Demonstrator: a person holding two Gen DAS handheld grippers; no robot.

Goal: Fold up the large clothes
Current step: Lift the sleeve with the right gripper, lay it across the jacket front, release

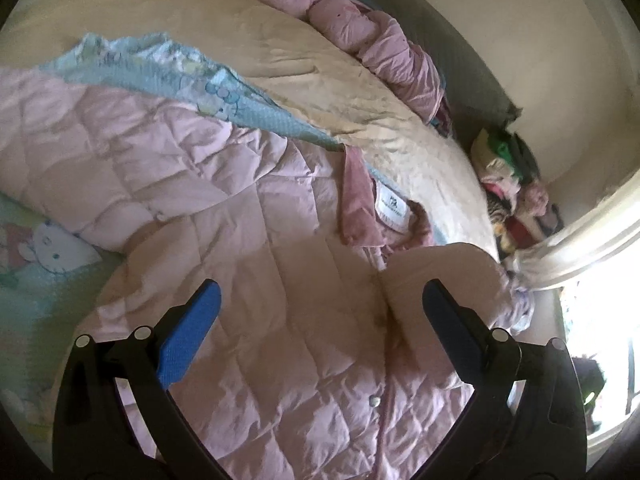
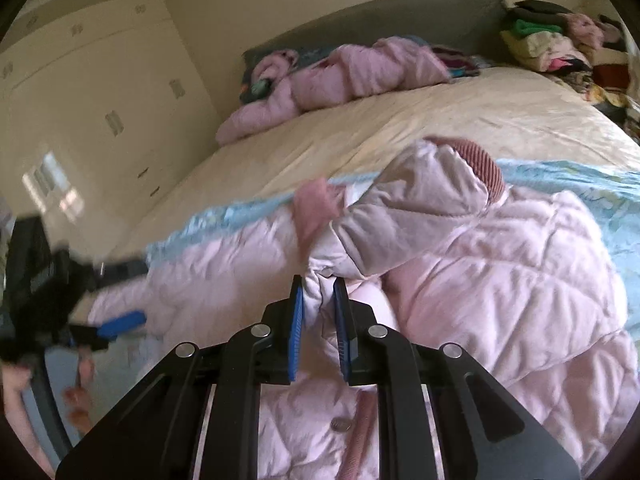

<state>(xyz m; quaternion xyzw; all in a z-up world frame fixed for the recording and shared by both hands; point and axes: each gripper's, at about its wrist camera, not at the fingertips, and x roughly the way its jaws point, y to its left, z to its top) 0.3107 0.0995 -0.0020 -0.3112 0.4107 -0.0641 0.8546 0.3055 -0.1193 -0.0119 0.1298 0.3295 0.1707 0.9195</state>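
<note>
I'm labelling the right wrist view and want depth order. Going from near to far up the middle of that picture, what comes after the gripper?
right gripper shut on the pink quilted jacket → light blue blanket → cream bedspread → bundled pink garment → grey headboard.

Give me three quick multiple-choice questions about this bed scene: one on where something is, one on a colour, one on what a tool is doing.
1. Where is the pile of folded clothes?
A. beside the headboard
B. on the floor
C. inside the wardrobe

2. What colour is the quilted jacket?
A. green
B. pink
C. black

3. What is the right gripper doing?
A. hanging open
B. gripping a pillow
C. pinching the jacket

Answers:
1 A, it sits in the bed's far corner.
2 B, pale pink quilting.
3 C, fabric is squeezed between the blue fingers.
</note>
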